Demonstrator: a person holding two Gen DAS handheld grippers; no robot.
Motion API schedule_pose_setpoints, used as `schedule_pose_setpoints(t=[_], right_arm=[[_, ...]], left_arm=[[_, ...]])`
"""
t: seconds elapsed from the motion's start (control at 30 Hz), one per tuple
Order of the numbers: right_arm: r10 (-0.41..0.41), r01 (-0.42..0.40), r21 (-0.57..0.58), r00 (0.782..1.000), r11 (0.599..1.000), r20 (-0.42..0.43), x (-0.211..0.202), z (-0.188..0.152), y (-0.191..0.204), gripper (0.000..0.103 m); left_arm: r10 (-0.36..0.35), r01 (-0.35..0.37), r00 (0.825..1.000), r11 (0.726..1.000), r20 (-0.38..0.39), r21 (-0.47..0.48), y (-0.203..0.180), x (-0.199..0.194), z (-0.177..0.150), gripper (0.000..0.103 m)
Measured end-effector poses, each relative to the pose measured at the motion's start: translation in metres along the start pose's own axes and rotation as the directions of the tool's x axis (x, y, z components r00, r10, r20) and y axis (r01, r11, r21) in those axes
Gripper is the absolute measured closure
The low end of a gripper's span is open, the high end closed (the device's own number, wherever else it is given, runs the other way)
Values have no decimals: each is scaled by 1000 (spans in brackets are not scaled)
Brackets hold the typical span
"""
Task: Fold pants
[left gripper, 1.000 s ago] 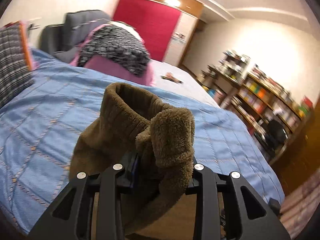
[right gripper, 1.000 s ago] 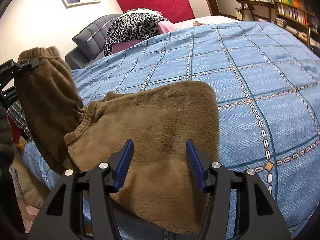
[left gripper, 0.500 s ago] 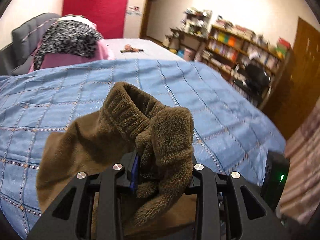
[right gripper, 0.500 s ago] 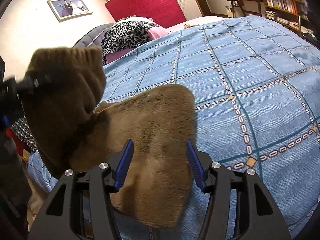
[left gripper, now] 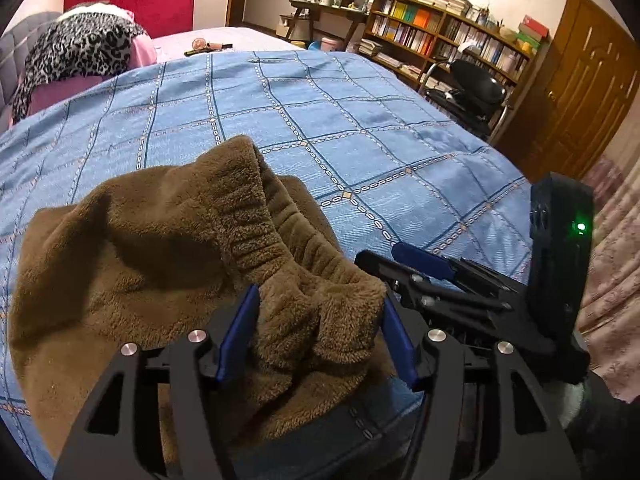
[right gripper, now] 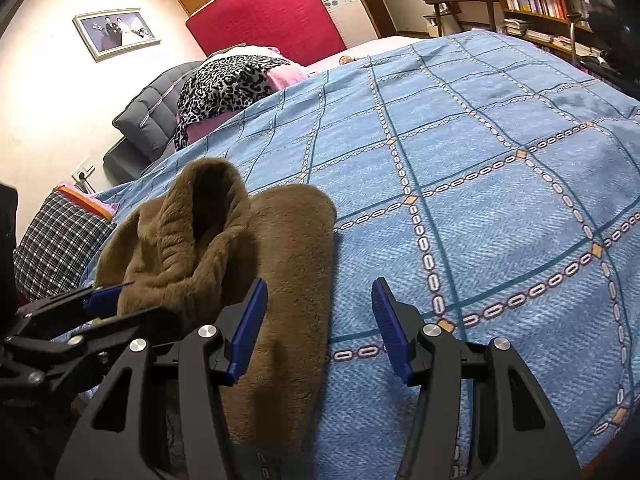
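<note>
The left gripper [left gripper: 318, 332] was clamped on the pants [left gripper: 132, 264], its blue pads pressed into a bunched ribbed waistband between them. The right gripper [right gripper: 318, 330] stood wide apart with nothing between its pads; its left pad [right gripper: 248, 330] hung over the edge of the brown fleece, though whether it touched the cloth could not be told.

The pants lay in a heap at the near edge of the bed [left gripper: 360, 128], on the blue checked cover, with the waistband raised above the rest.

The left view alone showed the right gripper from the side, with a green light on its body, and also a bookshelf [left gripper: 448, 36], a black chair [left gripper: 476, 80] and a wooden door [left gripper: 580, 92]. The right view alone showed a framed photo [right gripper: 114, 32] on the wall, a plaid cushion [right gripper: 56, 248] beside the bed, and the left gripper's finger entering from the left against the fleece. Both views showed a red headboard [right gripper: 268, 12] and a leopard-print cloth [right gripper: 224, 84] at the far end.

No writing could be read; the book spines were too small.
</note>
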State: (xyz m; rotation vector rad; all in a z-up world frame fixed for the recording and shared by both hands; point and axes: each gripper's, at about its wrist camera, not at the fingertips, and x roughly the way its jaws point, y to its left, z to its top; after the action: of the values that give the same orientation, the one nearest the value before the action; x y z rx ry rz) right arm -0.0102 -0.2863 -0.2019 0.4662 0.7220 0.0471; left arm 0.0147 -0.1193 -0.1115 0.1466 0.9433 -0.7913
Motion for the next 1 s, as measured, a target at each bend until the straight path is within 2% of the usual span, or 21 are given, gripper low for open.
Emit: schedule_pose_setpoints(t=[0.1, 0.17, 0.23, 0.33, 0.4, 0.47, 0.57, 0.67, 0.7, 0.8, 0.9, 1.0], right_arm=[[2, -2, -9, 1000, 1000, 17, -5, 3, 4, 47], [18, -17, -14, 999, 1000, 30, -12, 7, 8, 47], [44, -44, -22, 998, 999, 42, -18, 11, 13, 47], [140, -138, -43, 989, 989, 46, -29, 16, 29, 47], [223, -221, -79, 975, 972, 17, -32, 17, 47, 49], [270, -271, -111, 963, 956, -25, -29, 14, 62, 51], [264, -278, -142, 958, 950, -109, -14, 6, 79, 59], [204, -228, -139, 964, 964, -168, 6, -2, 84, 60], [206, -230, -124, 962, 965, -177, 10, -2, 82, 61], [232, -251, -88, 956, 964, -176, 11, 0, 81, 72], [251, -268, -113, 957, 957, -146, -2, 4, 84, 81], [271, -286, -147, 956, 947, -117, -28, 10, 83, 83]], left_arm=[[-72, 72, 997, 996, 6, -62, 15, -17, -3, 43], [-95, 97, 995, 991, 25, -90, 26, -32, -7, 43], [-75, 80, 996, 990, 48, -118, 38, -45, -10, 43], [-14, 24, 997, 989, 74, -148, 59, -61, -13, 43], [25, -8, 995, 983, 91, -183, 75, -69, -15, 43], [52, -28, 993, 976, 106, -218, 89, -76, -16, 43], [89, -52, 987, 964, 133, -259, 108, -88, -17, 43], [110, -62, 981, 958, 158, -281, 121, -98, -18, 43], [115, -64, 980, 956, 165, -287, 124, -100, -18, 43], [135, -79, 975, 951, 174, -298, 133, -100, -16, 41], [145, -84, 974, 945, 173, -316, 139, -97, -14, 39], [144, -80, 974, 940, 175, -331, 144, -95, -12, 39]])
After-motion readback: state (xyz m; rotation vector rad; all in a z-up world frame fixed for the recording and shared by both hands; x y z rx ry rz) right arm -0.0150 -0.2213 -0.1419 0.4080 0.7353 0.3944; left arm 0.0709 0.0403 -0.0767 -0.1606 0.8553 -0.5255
